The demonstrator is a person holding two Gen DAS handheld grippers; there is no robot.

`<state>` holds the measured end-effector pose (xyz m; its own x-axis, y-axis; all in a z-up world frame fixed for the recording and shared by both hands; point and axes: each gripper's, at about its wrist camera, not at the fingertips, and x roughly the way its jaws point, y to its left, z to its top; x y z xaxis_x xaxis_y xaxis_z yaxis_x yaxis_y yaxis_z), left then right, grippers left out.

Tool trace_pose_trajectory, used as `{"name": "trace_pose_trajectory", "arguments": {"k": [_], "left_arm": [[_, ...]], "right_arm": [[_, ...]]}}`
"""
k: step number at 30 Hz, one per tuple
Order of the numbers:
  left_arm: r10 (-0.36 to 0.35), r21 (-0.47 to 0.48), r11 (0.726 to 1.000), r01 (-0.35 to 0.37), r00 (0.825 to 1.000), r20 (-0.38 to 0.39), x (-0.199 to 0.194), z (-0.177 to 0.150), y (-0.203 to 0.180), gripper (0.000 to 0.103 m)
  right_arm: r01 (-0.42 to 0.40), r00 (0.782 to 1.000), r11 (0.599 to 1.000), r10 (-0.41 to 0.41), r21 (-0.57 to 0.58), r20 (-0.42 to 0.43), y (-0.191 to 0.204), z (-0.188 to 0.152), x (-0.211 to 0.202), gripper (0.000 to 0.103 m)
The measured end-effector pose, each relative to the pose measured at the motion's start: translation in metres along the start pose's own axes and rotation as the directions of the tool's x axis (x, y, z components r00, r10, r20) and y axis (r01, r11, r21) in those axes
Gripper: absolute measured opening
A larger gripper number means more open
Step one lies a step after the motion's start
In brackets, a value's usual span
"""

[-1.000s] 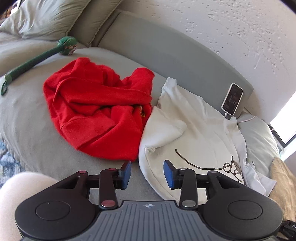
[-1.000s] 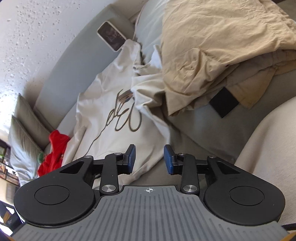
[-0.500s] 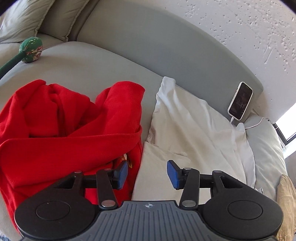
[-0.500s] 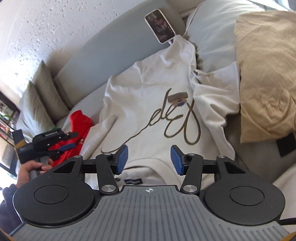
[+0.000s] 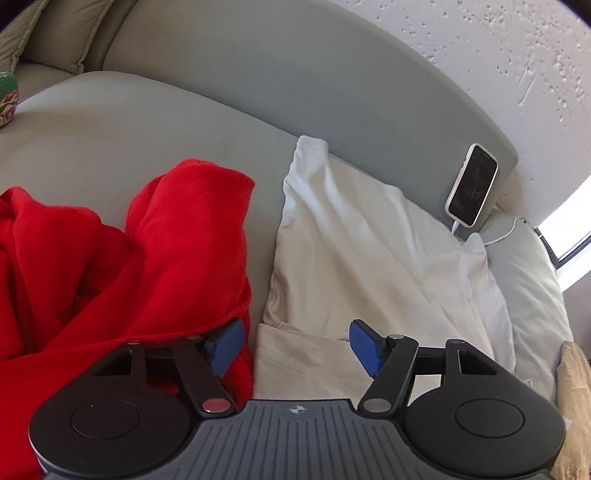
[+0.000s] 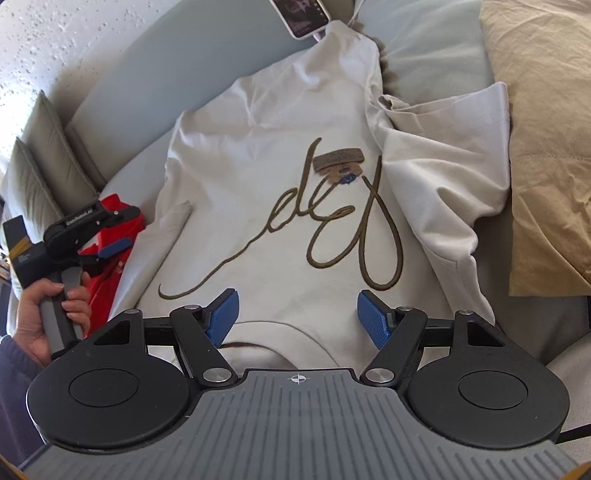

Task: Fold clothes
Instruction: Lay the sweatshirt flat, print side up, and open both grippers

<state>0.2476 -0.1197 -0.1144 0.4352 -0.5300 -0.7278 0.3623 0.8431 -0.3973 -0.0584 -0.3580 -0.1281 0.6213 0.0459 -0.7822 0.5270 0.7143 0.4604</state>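
A cream T-shirt point(image 6: 277, 177) with brown script lettering lies spread on the grey sofa; its sleeve and side show in the left wrist view point(image 5: 362, 251). A crumpled red garment point(image 5: 122, 266) lies to its left, also in the right wrist view point(image 6: 110, 273). My left gripper point(image 5: 295, 345) is open, low over the shirt's left sleeve beside the red garment; it shows in the right wrist view point(image 6: 92, 236). My right gripper point(image 6: 297, 317) is open, just above the shirt's neckline.
A phone point(image 5: 472, 184) on a cable leans against the sofa back point(image 5: 295, 85), also in the right wrist view point(image 6: 301, 14). A tan cloth pile point(image 6: 546, 140) lies at the right. Cushions point(image 6: 40, 155) stand at the far left. A green object point(image 5: 7, 98) sits at the left edge.
Both grippers moved closer to the cream shirt and opened wider. The left one dropped low to the sleeve; the right one swung from the tan pile to the neckline.
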Motion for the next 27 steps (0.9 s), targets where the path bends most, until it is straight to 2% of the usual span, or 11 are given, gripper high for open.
{"name": "trace_pose_trajectory", "arguments": {"k": [5, 6, 7, 8, 10, 16, 19, 21, 23, 25, 27], "left_arm": [[0.034, 0.051, 0.998, -0.033, 0.999, -0.022, 0.007, 0.001, 0.0, 0.039], [0.037, 0.063, 0.997, -0.036, 0.999, -0.026, 0.008, 0.001, -0.001, 0.034], [0.036, 0.073, 0.997, -0.033, 0.999, -0.033, 0.008, 0.001, -0.001, 0.016], [0.034, 0.079, 0.996, -0.031, 0.999, -0.034, 0.008, 0.001, -0.001, 0.008], [0.019, 0.079, 0.997, -0.019, 1.0, -0.002, 0.0, -0.001, -0.001, 0.003], [-0.011, 0.068, 0.998, 0.002, 0.991, 0.136, -0.048, -0.004, -0.003, 0.0], [-0.027, 0.074, 0.997, 0.009, 0.968, 0.248, -0.091, -0.003, -0.008, 0.0], [-0.028, 0.058, 0.998, 0.009, 0.944, 0.327, -0.123, -0.004, -0.006, 0.0], [0.005, 0.02, 1.0, -0.014, 0.92, 0.392, -0.15, -0.01, 0.001, 0.0], [0.083, -0.021, 0.996, -0.082, 0.899, 0.429, -0.164, -0.019, 0.012, 0.0], [0.171, -0.067, 0.985, -0.157, 0.898, 0.405, -0.159, -0.028, 0.03, 0.0]], "right_arm": [[-0.007, 1.0, 1.0, 0.007, 0.02, 0.001, -0.005, -0.003, -0.001, 0.072], [-0.007, 1.0, 1.0, 0.007, 0.015, 0.0, -0.005, -0.004, -0.002, 0.072], [-0.008, 1.0, 1.0, 0.008, 0.013, -0.002, -0.004, -0.004, -0.002, 0.072], [-0.009, 1.0, 1.0, 0.009, 0.013, -0.003, -0.004, -0.005, -0.003, 0.072], [-0.013, 1.0, 1.0, 0.013, 0.017, -0.003, -0.004, -0.006, -0.005, 0.072], [-0.018, 1.0, 0.999, 0.018, 0.037, 0.001, -0.007, -0.012, -0.014, 0.072], [-0.025, 1.0, 0.999, 0.025, 0.036, 0.001, -0.004, -0.018, -0.021, 0.072], [-0.031, 1.0, 0.999, 0.031, 0.033, 0.003, -0.002, -0.022, -0.026, 0.072], [-0.039, 0.999, 0.999, 0.039, 0.036, 0.004, -0.002, -0.026, -0.031, 0.072], [-0.048, 0.999, 0.998, 0.047, 0.044, 0.003, -0.001, -0.029, -0.034, 0.073], [-0.053, 0.999, 0.997, 0.054, 0.048, -0.004, 0.0, -0.031, -0.035, 0.073]]}}
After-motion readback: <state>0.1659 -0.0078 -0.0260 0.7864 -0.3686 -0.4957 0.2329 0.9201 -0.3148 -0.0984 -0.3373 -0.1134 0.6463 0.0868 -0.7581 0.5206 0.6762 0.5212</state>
